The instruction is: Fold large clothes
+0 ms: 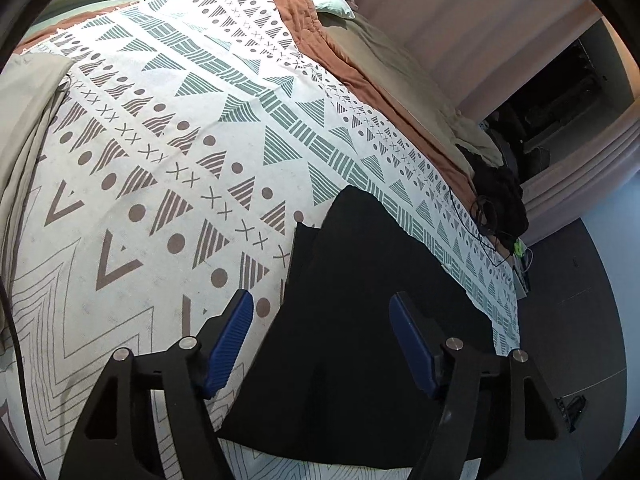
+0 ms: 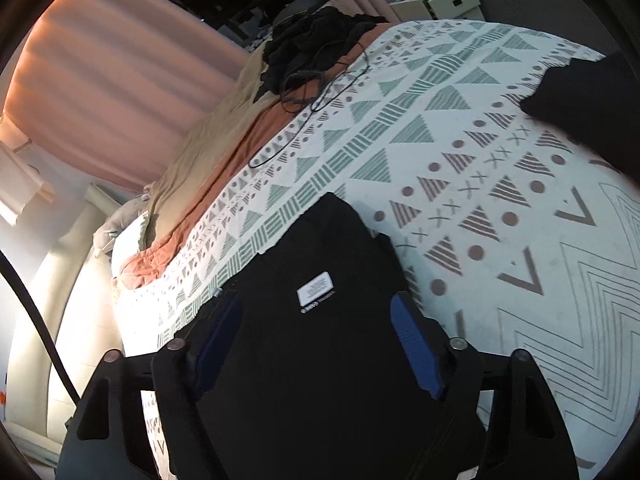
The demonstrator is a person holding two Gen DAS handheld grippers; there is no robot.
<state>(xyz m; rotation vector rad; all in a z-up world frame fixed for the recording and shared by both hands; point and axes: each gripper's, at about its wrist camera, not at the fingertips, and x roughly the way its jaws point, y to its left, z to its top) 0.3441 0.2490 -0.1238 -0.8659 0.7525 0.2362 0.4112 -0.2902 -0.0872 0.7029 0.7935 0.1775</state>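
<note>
Two grippers hang over a bed with their blue fingers spread wide. The left gripper holds nothing. Under it lies a black garment, flat on a white blanket with green and brown shapes. The garment sits near the blanket's edge, with the dark floor just past it.

The right gripper is wide too. The black garment lies under it and between its fingers, but I cannot tell if they touch the cloth. A small white label shows on the garment. More black cloth lies far off at the blanket's other edge.

An orange quilt and a tan sheet lie beside the blanket. A black cable curls by a dark pile. Pink curtains hang behind the bed.
</note>
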